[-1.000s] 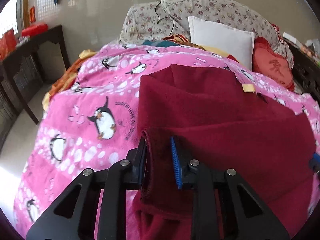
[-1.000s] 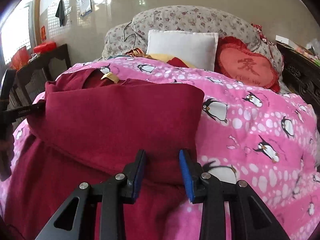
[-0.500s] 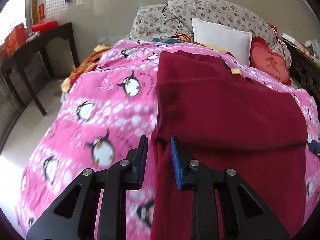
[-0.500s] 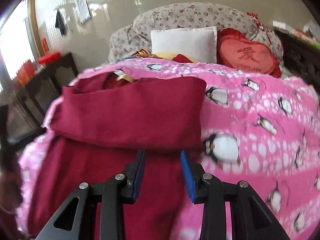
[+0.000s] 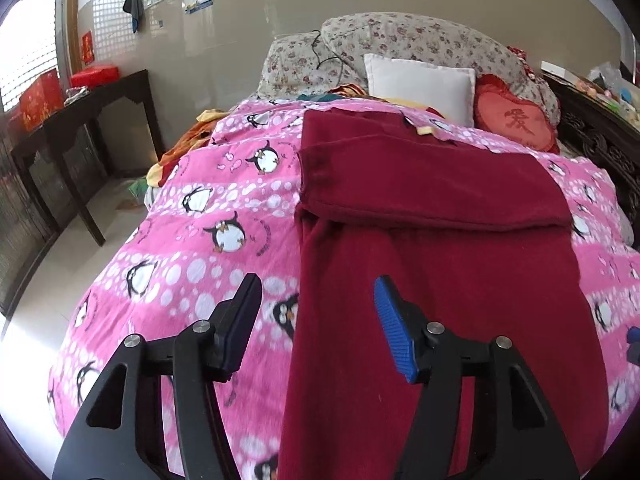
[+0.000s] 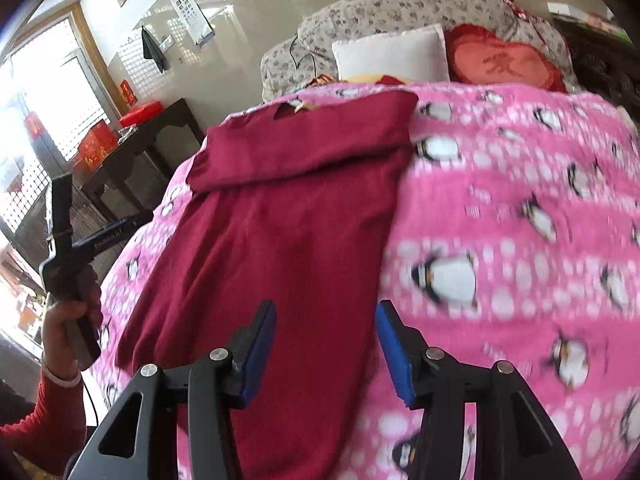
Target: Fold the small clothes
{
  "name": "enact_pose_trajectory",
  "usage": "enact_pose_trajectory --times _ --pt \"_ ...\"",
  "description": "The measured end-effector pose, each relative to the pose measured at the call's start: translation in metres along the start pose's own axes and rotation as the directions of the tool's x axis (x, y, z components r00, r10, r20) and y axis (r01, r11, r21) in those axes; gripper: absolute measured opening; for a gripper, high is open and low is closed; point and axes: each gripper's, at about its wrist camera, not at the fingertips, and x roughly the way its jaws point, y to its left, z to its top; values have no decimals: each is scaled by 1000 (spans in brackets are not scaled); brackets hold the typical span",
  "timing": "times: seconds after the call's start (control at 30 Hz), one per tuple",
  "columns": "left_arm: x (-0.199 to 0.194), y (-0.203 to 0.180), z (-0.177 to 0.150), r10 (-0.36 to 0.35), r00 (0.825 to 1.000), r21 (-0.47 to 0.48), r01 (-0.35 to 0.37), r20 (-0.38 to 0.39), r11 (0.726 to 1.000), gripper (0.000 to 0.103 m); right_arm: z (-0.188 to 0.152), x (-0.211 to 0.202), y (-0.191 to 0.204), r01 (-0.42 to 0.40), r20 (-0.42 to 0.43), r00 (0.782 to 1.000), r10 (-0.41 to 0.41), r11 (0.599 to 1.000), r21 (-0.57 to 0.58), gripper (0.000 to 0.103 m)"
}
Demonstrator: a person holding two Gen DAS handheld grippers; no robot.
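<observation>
A dark red garment [image 5: 440, 272] lies flat on the pink penguin bedspread [image 5: 208, 248], its far part folded over toward me in a band across the middle. It also shows in the right wrist view [image 6: 288, 232]. My left gripper [image 5: 316, 320] is open and empty, above the garment's near left edge. My right gripper [image 6: 326, 344] is open and empty, above the garment's near right edge. The hand-held left gripper [image 6: 64, 240] shows at the left of the right wrist view.
Pillows are stacked at the head of the bed: a white one [image 5: 420, 84], a red heart cushion [image 5: 516, 120] and floral ones [image 5: 400, 40]. A dark wooden side table [image 5: 80, 120] with red boxes stands left. Dark carved furniture [image 5: 600, 136] stands right.
My left gripper let go of the garment's edge and both grippers opened wide. Both pulled back toward the foot of the bed. The folded band now lies flat.
</observation>
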Motion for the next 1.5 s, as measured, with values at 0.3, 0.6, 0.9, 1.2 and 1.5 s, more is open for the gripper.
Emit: enact_pose_trajectory --times 0.3,0.6,0.9,1.2,1.5 --pt "-24 20 -47 -10 998 -48 8 -58 999 59 -26 6 10 -53 -13 999 53 999 4 55" --pt "-19 24 -78 -20 992 -76 10 -123 997 59 -29 19 6 -67 -33 997 67 998 17 61" --pt "-22 31 -97 -89 983 -122 70 -162 990 59 -30 8 9 -54 -29 998 54 999 3 62" --pt "-22 46 -109 -129 967 -159 96 -218 983 59 -44 -6 -4 -40 -46 998 41 999 29 67" --pt "-21 26 -119 -161 953 -124 133 -258 983 67 -66 6 -6 -104 -116 987 107 994 33 67"
